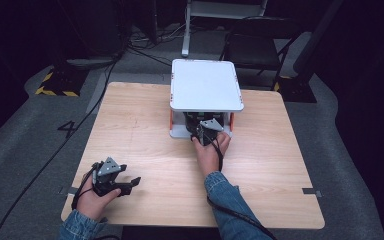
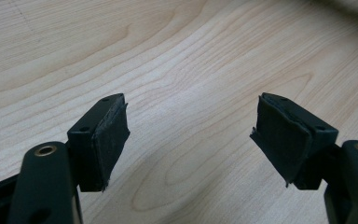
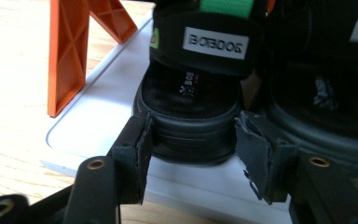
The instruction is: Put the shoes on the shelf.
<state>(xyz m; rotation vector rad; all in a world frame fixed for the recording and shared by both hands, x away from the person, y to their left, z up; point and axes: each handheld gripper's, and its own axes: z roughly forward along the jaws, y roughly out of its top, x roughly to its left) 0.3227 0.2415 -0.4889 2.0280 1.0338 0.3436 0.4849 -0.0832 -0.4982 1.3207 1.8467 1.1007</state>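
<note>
A black sandal [image 3: 191, 126] with a green strap stands on the lower white shelf [image 3: 98, 121] of a small two-level rack [image 1: 206, 85], heel toward me. My right gripper [image 3: 191, 140] reaches under the top shelf [image 1: 203, 127]. Its jaws flank the sandal's heel, the pads [image 3: 142, 154] close to its sides, with no squeeze visible. A second black sandal [image 3: 321, 102] sits beside it on the right. My left gripper [image 1: 130, 184] rests near the table's front left corner, open [image 2: 191, 135] over bare wood.
Orange supports [image 3: 67, 51] hold up the rack's top shelf, one just left of the sandal. The wooden table [image 1: 145, 135] surrounds the rack, which stands at its far middle. A folding chair [image 1: 260, 47] and cables lie on the floor beyond.
</note>
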